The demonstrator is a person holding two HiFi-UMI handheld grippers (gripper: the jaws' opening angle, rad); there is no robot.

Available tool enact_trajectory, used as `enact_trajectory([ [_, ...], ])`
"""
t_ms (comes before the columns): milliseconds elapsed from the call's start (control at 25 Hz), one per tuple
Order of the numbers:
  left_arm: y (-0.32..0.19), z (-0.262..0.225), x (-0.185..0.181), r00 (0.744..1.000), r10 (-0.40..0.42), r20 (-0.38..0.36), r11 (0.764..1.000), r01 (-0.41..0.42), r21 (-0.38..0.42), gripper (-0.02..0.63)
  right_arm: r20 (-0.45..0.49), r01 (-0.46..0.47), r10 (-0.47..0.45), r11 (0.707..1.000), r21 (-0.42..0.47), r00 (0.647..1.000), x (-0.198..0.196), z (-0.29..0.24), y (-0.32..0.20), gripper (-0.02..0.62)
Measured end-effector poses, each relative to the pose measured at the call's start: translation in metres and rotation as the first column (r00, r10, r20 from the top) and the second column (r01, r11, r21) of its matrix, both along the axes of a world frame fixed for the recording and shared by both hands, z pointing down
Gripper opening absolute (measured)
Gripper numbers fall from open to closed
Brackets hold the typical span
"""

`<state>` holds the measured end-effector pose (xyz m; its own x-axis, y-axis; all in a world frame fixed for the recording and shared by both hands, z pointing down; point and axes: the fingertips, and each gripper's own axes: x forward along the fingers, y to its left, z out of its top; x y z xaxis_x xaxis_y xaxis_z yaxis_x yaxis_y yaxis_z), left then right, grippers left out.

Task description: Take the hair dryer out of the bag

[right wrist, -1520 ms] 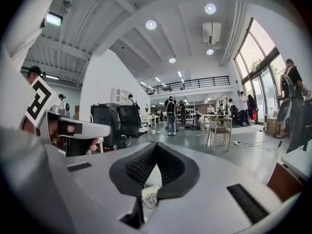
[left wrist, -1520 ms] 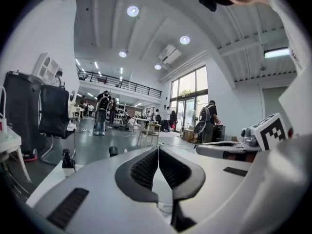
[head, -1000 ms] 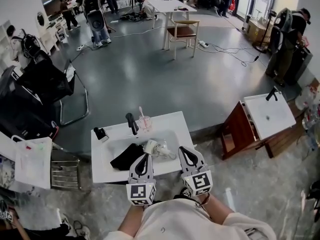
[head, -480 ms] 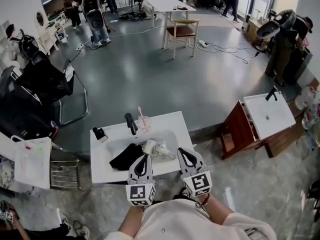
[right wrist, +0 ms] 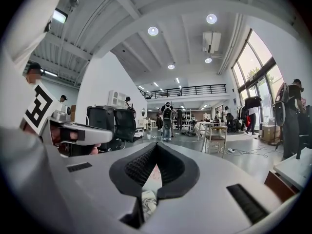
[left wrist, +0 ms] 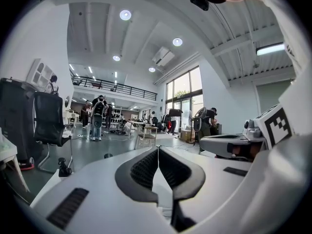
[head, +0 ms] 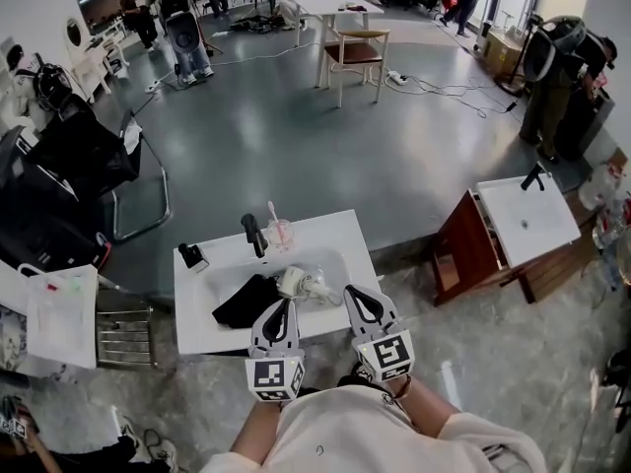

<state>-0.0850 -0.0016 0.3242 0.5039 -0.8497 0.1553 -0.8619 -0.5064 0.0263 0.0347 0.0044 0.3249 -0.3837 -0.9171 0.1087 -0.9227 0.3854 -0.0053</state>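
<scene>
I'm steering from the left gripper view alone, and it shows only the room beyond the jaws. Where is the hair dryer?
Observer: In the head view the white hair dryer lies in the sink basin, just ahead of the left gripper.
Operator: And the bag?
Observer: The black bag lies in the same basin, at the hair dryer's left.
Operator: Is the right gripper busy?
Observer: No. The right gripper is shut, with nothing between its jaws.

Bag [head: 245, 302] left of hair dryer [head: 295, 283]; both in sink [head: 320, 233].
</scene>
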Motion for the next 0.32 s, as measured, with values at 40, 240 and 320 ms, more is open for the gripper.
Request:
enact_trajectory([
  [40,0.0002,0.0002,0.0000,1.000,0.001,0.001,1.000,-0.001,-0.001,0.021,0.002,0.001,-0.001,1.000,-0.003,1.000,-0.0007,0.0006,0.0007,-0.003],
  [240,-0.0006,0.0011,0.0012,1.000,0.002,0.003,1.000,-0.002,-0.002,0.021,0.015,0.007,-0.007,1.000,-0.002,1.000,-0.0011,0.0039,0.0021,-0.003],
  [320,-0.0007,0.0019,0.0035,1.000,0.004,0.001,1.000,-0.004,-0.002,0.021,0.016,0.007,-0.007,1.000,-0.002,1.000,0.0006,0.0053,0.0024,-0.003],
])
